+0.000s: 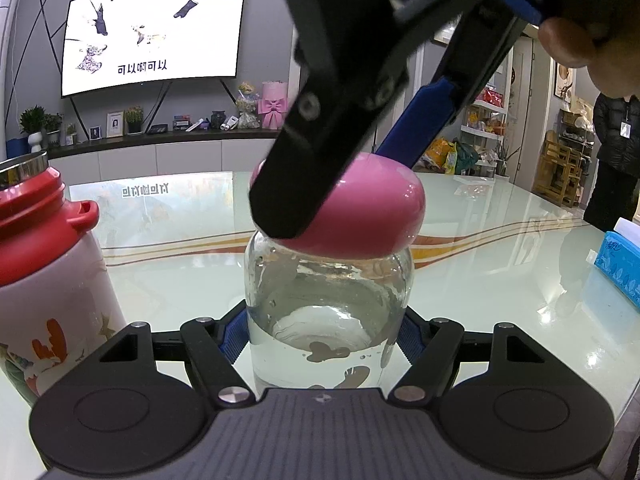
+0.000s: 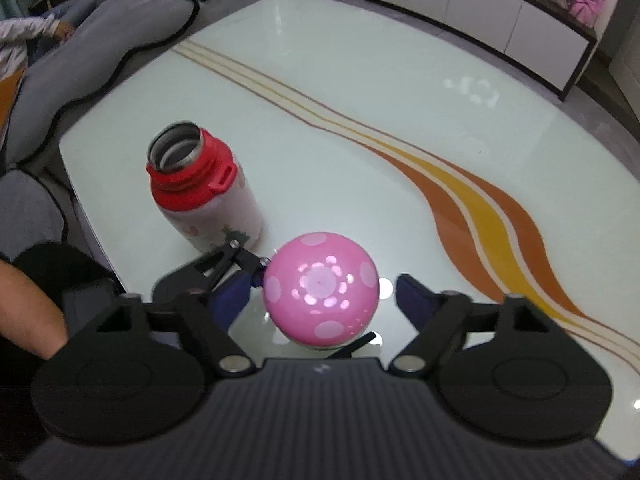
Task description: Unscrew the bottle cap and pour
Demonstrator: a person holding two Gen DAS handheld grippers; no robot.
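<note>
A clear glass bottle (image 1: pixel 328 300) with water in it stands on the glass table, and my left gripper (image 1: pixel 322 332) is shut on its lower body. Its pink mushroom-shaped cap (image 1: pixel 360 208) sits on the neck. In the right wrist view the cap (image 2: pixel 320 288) shows from above, with paler spots. My right gripper (image 2: pixel 322 300) comes down from above and straddles the cap with its blue pads apart, one on each side. A white flask (image 2: pixel 204 196) with a red collar and an open steel mouth stands uncapped to the left; it also shows in the left wrist view (image 1: pixel 44 264).
The pale glass table (image 2: pixel 360 80) has orange and yellow stripes. A blue tissue pack (image 1: pixel 620 264) lies at its right edge. A grey sofa (image 2: pixel 100 32) lies beyond the table's left side. A person in black (image 1: pixel 616 152) stands far right.
</note>
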